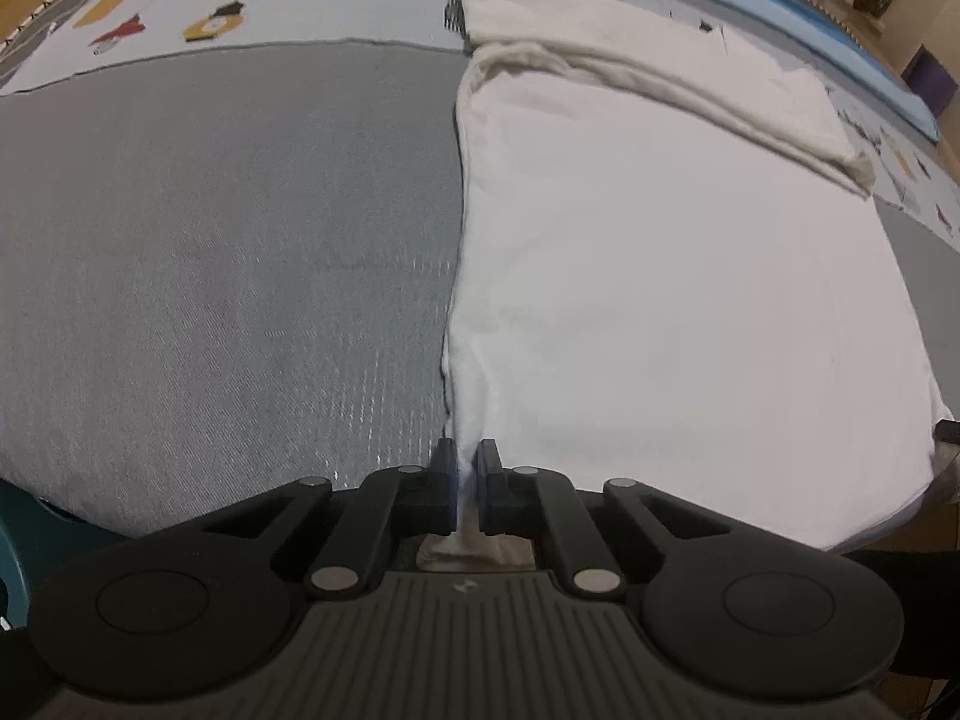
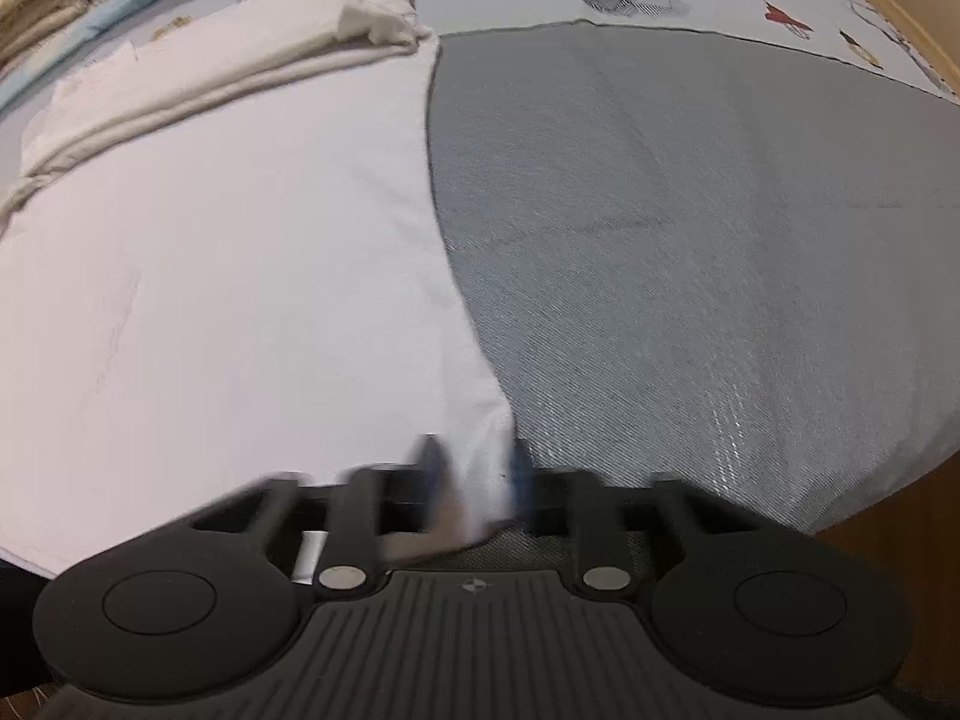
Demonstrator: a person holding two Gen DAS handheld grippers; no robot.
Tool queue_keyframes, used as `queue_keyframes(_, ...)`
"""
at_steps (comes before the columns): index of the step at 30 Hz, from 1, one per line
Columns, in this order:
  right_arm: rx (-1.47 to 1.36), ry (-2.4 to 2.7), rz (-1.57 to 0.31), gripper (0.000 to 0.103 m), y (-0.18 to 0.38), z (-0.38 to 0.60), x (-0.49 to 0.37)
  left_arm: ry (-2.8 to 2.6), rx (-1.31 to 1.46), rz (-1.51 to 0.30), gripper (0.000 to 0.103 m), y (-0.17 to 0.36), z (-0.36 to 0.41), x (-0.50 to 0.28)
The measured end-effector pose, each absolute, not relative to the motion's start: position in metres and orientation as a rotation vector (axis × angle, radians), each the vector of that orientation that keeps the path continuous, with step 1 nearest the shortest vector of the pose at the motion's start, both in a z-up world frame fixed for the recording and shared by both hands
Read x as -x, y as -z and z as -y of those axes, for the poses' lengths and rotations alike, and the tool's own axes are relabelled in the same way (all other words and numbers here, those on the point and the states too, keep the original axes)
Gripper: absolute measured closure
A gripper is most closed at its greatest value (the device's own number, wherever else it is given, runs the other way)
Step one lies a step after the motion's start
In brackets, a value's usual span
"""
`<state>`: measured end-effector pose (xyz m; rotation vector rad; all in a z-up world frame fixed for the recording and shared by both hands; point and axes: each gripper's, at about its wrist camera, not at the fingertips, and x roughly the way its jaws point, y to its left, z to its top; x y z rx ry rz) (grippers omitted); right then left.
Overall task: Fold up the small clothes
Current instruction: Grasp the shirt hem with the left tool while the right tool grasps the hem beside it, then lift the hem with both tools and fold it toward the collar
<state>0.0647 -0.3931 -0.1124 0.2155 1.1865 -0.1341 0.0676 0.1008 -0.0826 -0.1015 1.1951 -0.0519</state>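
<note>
White shirt [image 1: 690,300] flat on grey bedcover [image 1: 210,270], folded cloths [image 1: 630,54] beyond. Left hand-held gripper [image 1: 463,471] clamps shirt's near corner; right hand-held gripper [image 2: 474,474] – blurred, apart, straddling opposite corner.

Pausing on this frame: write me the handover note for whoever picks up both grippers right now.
Left gripper: shut on the near left corner of the white garment.
Right gripper: blurred, fingers straddle the garment's near right corner; grip cannot be confirmed.
Garment lies flat on the grey cloth, its far end already folded over into a band.
Left to do: confirm the right grip, then probably lift both near corners and fold them toward the far end.
</note>
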Motion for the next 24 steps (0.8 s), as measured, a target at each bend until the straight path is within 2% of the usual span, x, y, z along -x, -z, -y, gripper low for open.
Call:
queue_keyframes(5, -0.276, 0.137, -1.147, 0.094, 0.106, 0.402, -0.064, 0.058, 0.102, -1.238, 0.095, 0.088, -0.101, -0.068)
queue_keyframes(11, -0.225, 0.167, -1.206, 0.086, 0.115, 0.399, -0.068, 0.067, 0.070, -1.237, 0.093, 0.089, -0.101, -0.068)
queue_keyframes(16, -0.207, 0.165, -1.208, 0.086, 0.116, 0.397, -0.068, 0.073, 0.048, -1.230, 0.094, 0.090, -0.098, -0.068)
queue_keyframes(17, -0.205, 0.161, -1.207, 0.085, 0.115, 0.396, -0.067, 0.076, 0.045, -1.226, 0.096, 0.090, -0.098, -0.067)
queue_keyframes(18, -0.205, 0.154, -1.206, 0.087, 0.115, 0.396, -0.067, 0.080, 0.043, -1.220, 0.096, 0.089, -0.098, -0.066)
queue_keyframes(19, -0.208, 0.145, -1.200, 0.093, 0.114, 0.396, -0.066, 0.080, 0.042, -1.214, 0.097, 0.088, -0.097, -0.065)
queue_keyframes(24, -0.248, 0.119, -1.155, 0.093, 0.106, 0.397, -0.066, 0.074, 0.046, -1.221, 0.096, 0.088, -0.099, -0.065)
